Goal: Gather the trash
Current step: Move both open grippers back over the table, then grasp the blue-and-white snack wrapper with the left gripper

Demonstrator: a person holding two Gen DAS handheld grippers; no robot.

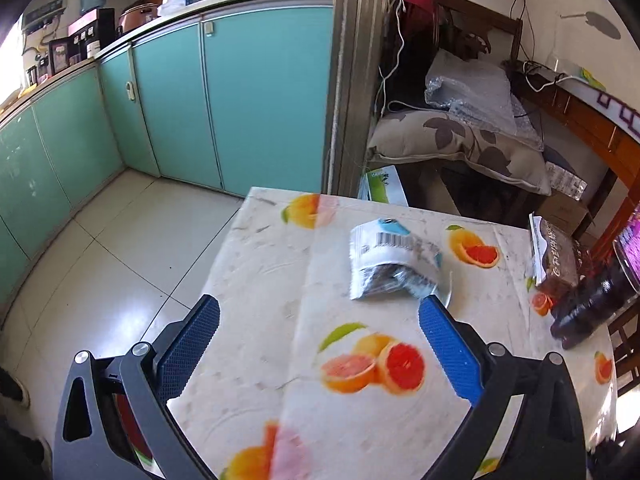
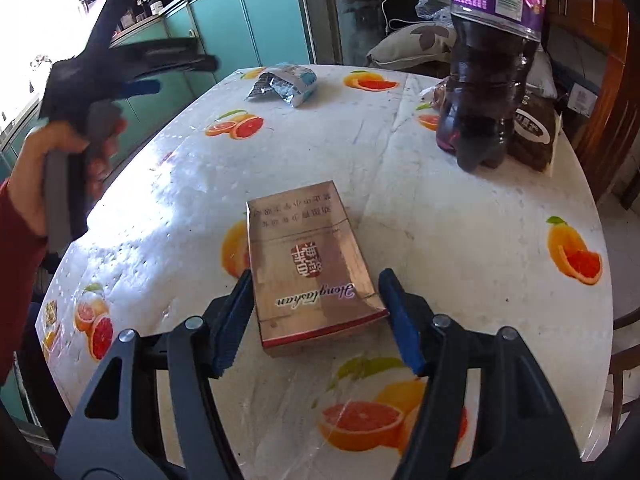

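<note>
While the right gripper (image 2: 316, 316) seems clamped on the cigarette pack (image 2: 310, 268), that slick box could slip loose. Jaws wide and empty, the left gripper (image 1: 320, 332) could knock the foil wrapper (image 1: 390, 260) away.

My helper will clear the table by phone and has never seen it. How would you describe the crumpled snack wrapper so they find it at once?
Start at the round table with the citrus-print cloth, and go to its far edge, by the teal cabinets. There lies the crumpled snack wrapper, alone and flat. It is silver and white foil with a barcode and a light blue corner, unlike the brown cigarette pack, dark bottle and brown bag.
</note>
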